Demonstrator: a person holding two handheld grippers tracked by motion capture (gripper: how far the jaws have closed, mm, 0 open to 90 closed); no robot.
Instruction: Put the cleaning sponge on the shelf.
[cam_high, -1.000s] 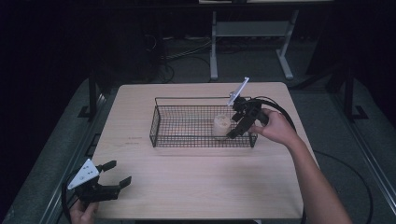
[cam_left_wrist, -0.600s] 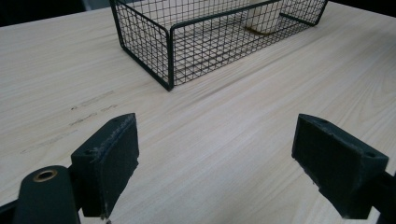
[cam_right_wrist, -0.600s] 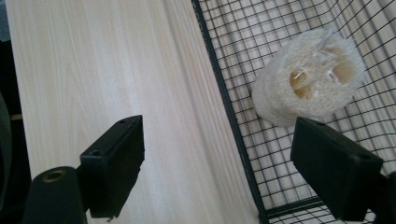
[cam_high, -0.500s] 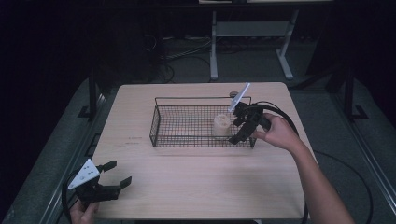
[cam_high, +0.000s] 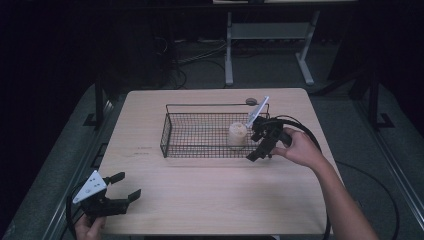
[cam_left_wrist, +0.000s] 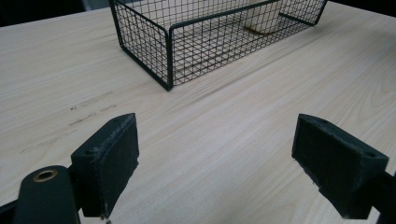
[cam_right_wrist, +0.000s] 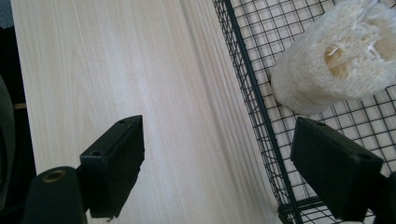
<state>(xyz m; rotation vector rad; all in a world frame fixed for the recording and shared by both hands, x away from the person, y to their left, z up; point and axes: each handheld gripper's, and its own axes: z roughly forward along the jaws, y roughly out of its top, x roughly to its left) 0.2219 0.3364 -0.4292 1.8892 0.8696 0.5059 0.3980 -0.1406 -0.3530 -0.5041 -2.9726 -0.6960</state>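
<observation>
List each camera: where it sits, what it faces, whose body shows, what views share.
High view: above, looking down at table; forearms, both claws.
Left gripper view: on left claw, facing wire basket; open jaws.
Right gripper view: on right claw, over the basket's edge, loofah; open jaws.
Shared: basket, loofah.

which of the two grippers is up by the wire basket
The right gripper, at the basket's right end beside the loofah. The left gripper sits far off near the table's front left corner.
</observation>
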